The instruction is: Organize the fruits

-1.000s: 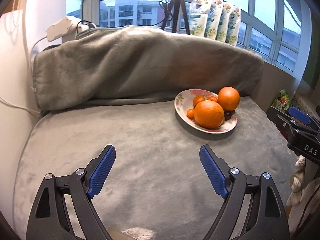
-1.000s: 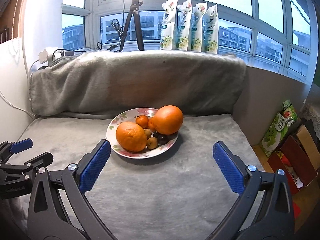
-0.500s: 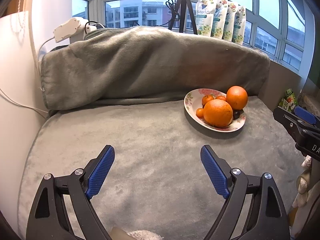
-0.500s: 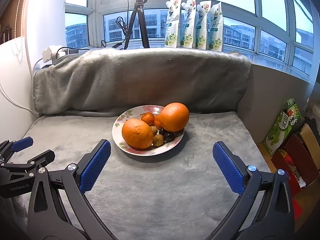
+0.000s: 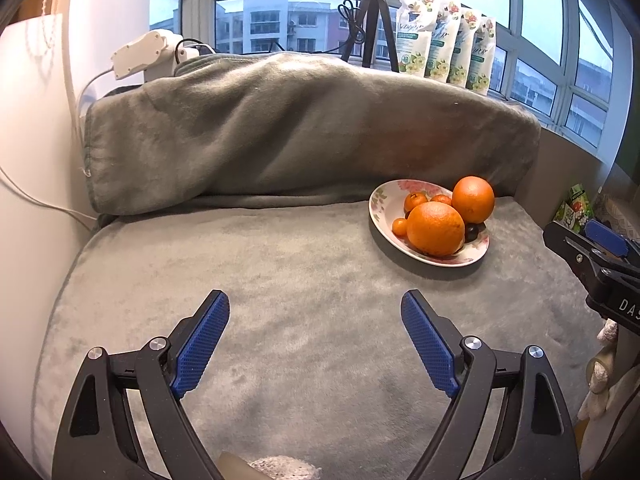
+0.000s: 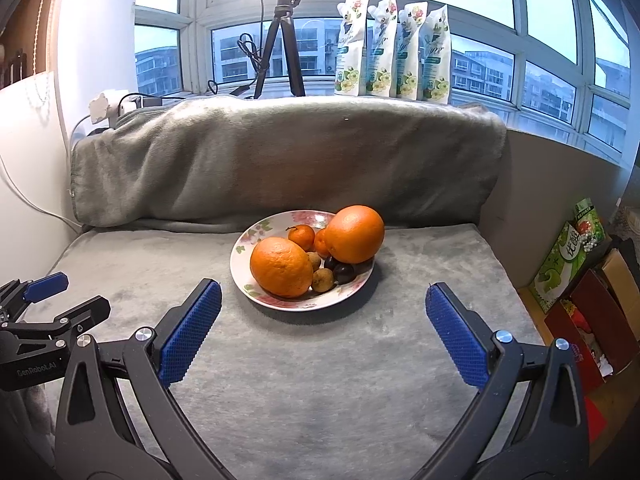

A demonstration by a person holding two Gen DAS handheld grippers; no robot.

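Resting on a grey blanket (image 6: 360,380) that covers a flat cushioned surface, a floral plate (image 6: 256,236) holds all the fruit. Two large oranges sit on it: the front orange (image 6: 281,267) near the plate's near rim and the back orange (image 6: 354,234) towards its right side. Between and behind them lie small tangerines (image 6: 302,237), and in front of the back orange are small brown fruits (image 6: 323,280) and dark plums (image 6: 344,272).

The right gripper (image 6: 322,320) hovers just short of the plate, its jaws spread wide and empty. The left gripper (image 5: 315,340) hangs over bare blanket to the left of the plate (image 5: 380,204), well apart from it, jaws likewise spread and holding nothing.

Behind, the blanket rises over a backrest; on the windowsill stand four pouches (image 6: 394,48) and a tripod (image 6: 282,48). Cardboard boxes (image 6: 580,300) sit at the right.
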